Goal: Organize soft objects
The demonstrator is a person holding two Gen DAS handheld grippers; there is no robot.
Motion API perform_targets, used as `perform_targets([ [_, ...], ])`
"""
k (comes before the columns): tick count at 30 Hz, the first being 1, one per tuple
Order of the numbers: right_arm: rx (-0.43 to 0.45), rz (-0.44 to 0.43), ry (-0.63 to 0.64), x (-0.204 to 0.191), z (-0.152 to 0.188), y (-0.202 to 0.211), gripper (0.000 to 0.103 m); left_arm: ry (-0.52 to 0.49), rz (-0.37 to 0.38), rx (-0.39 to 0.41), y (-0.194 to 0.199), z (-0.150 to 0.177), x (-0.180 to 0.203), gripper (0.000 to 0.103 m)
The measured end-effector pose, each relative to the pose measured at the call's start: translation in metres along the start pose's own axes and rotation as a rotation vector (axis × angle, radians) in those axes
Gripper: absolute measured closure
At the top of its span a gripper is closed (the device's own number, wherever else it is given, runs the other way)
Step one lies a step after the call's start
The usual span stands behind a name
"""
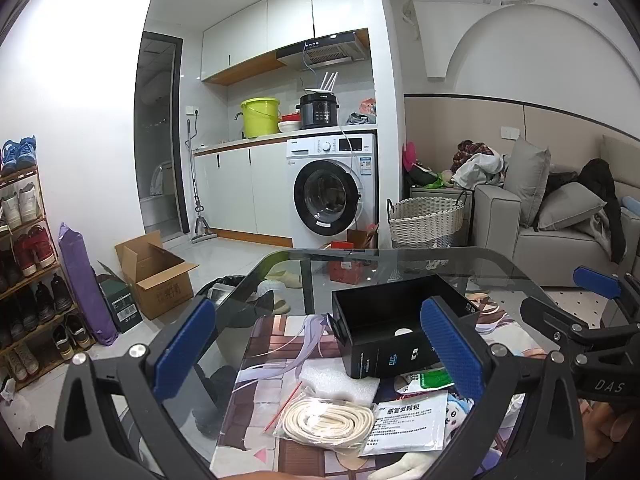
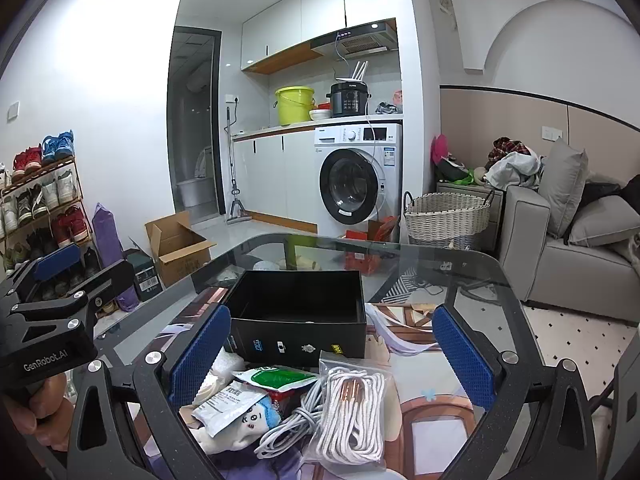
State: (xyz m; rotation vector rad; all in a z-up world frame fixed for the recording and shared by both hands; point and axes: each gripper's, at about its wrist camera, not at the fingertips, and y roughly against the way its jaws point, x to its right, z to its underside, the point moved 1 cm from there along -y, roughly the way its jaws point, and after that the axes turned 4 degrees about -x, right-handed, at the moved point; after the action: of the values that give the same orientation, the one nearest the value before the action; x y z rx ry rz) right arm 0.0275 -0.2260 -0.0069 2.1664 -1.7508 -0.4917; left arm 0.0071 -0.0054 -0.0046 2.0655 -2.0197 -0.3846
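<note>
Your left tongs point(image 1: 316, 350) and right tongs point(image 2: 332, 354): both spread wide, holding nothing, above the near side of the glass bench point(image 2: 460, 258).

Black box point(image 2: 298, 300): open-topped, mid-bench, interior dark; a pale spot shows on its floor in the left view.

Near the box, loose: bagged cream cord point(image 1: 328, 420), white foam sheet point(image 1: 340, 376), white sachet point(image 1: 412, 422), green-and-white packet point(image 2: 276, 378), bagged white laces point(image 2: 354, 408), grey cable point(image 2: 292, 428), small plush doll point(image 2: 244, 426).

Bench's far half is bare, and its rounded far edge is unobstructed.
</note>
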Motion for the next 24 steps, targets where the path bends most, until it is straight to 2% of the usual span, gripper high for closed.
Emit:
perform_targets([
  [24,-0.006,0.005,-0.004,0.0024,0.0018,0.0004,0.0,-0.006,-0.001,-0.007,-0.0016,0.001,0.0019,0.0],
])
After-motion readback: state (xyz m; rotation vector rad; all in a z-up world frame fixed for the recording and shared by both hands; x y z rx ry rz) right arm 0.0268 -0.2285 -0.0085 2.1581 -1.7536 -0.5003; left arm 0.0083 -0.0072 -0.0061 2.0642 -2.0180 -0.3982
